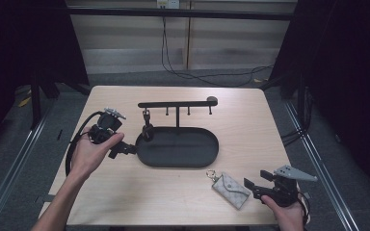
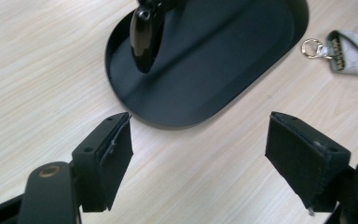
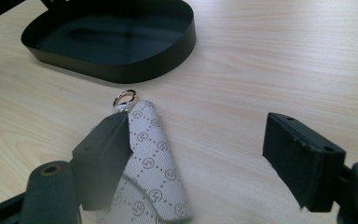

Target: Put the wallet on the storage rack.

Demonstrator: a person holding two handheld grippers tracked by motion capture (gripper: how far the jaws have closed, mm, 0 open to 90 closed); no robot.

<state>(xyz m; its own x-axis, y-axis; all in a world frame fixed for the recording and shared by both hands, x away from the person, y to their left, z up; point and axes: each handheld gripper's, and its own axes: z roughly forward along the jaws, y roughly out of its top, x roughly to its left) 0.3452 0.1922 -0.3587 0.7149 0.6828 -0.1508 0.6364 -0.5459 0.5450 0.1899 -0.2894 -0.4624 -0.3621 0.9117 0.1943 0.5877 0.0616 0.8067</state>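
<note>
Key pouch point(image 1: 231, 189) lay near the table's front edge, right of middle | right gripper point(image 1: 251, 186) jaws apart beside it; left gripper point(image 1: 125, 149) gaped empty at the tray's point(image 1: 207, 156) left end | you needed to centre the pouch before closing.

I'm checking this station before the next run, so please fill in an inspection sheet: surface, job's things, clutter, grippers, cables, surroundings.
Surface: light wooden table, bare around the work.
Job's things: patterned key pouch with a metal clasp, lying flat near the front edge; black oval tray bearing a hook rack, with a dark key fob hanging from one hook.
Clutter: nothing seen.
Grippers: left hand-held gripper open, empty, at the tray's end; right hand-held gripper open, one jaw beside the pouch.
Cables: black cable looping from the left hand-held gripper; floor cables behind the table.
Surroundings: dark frame posts, grey floor.
</note>
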